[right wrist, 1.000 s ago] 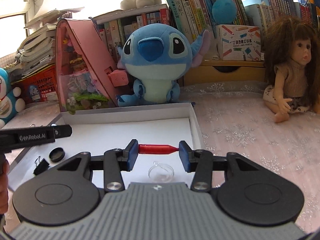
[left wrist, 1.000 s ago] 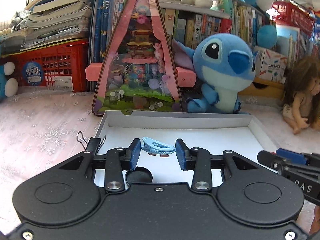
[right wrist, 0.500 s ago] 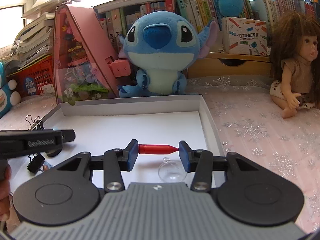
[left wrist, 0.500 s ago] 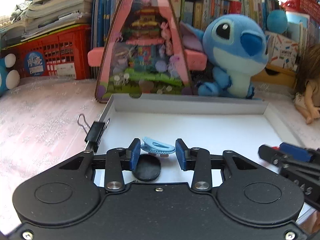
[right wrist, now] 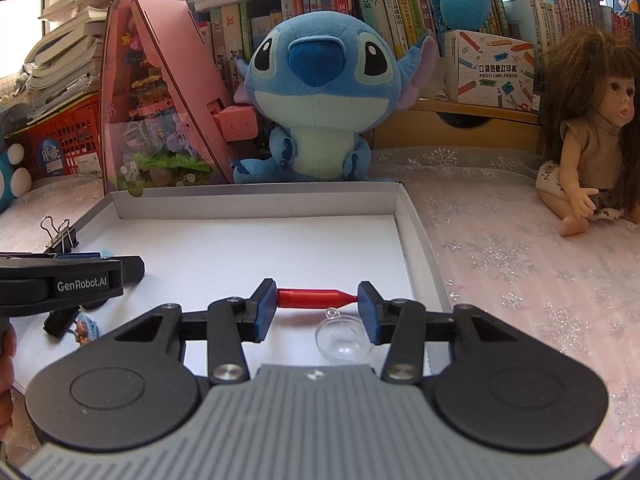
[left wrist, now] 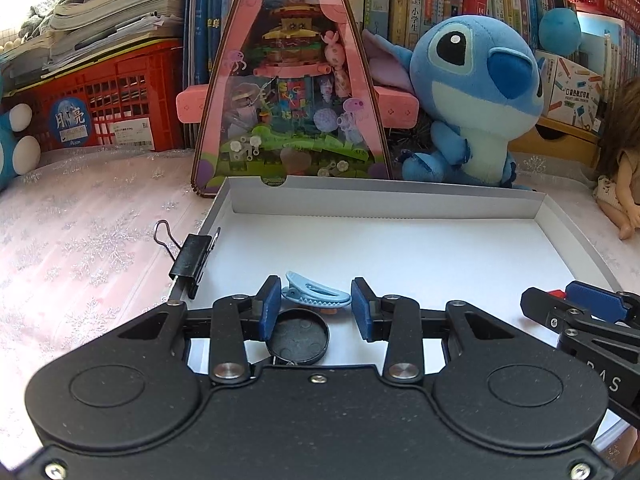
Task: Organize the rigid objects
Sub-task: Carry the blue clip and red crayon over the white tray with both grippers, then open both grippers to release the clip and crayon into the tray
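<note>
Crosswise in both claws: left gripper (left wrist: 311, 309) clamps blue clip (left wrist: 315, 294) near tray (left wrist: 384, 200) left edge; right gripper (right wrist: 317, 306) clamps red cap (right wrist: 316, 298) end to end, near right edge.

Your left gripper (left wrist: 316, 309) points down at a slant, its jaws closed on a blue clip (left wrist: 315, 294) held crosswise. Your right gripper (right wrist: 317, 309) slants down too, jaws clamped end to end on a red cap (right wrist: 314, 297). The two grippers sit side by side.
</note>
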### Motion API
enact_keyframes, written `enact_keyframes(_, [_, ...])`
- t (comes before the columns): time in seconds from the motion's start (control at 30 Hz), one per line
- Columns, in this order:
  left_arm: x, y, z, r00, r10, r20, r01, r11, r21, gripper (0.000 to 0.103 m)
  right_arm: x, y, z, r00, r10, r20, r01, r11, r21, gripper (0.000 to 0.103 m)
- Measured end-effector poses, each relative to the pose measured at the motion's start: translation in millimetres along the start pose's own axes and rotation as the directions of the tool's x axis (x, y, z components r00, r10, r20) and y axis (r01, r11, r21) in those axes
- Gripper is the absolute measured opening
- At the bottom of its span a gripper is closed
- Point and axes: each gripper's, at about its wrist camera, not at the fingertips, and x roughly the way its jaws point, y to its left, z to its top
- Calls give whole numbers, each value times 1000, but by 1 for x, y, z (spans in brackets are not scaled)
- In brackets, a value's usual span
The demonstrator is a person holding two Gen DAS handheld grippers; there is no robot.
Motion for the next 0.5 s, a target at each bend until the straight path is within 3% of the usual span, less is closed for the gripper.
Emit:
enact_keyframes(0.2, [0, -1, 1, 1000, 3, -6, -3, 1000, 0, 37, 1, 0, 0, 1000, -1, -8, 1, 1000, -8, 49])
enact_keyframes(0.3, [-1, 0, 1, 1000, -2, -9, 2, 1000, -3, 45, 0, -1, 0, 1000, 5, -5, -5, 1000, 2, 52])
enact_keyframes(0.37, [-3, -1, 2, 1000, -1, -8, 1, 1000, 0, 52, -1, -1, 1, 1000, 5, -2, -5, 1000, 4, 63])
enact_keyframes(0.5, [-14, -1, 3, 1000, -6, 17, 6, 1000, 3, 72, -8, -3, 3, 1000, 10, 8, -10, 1000, 8, 66])
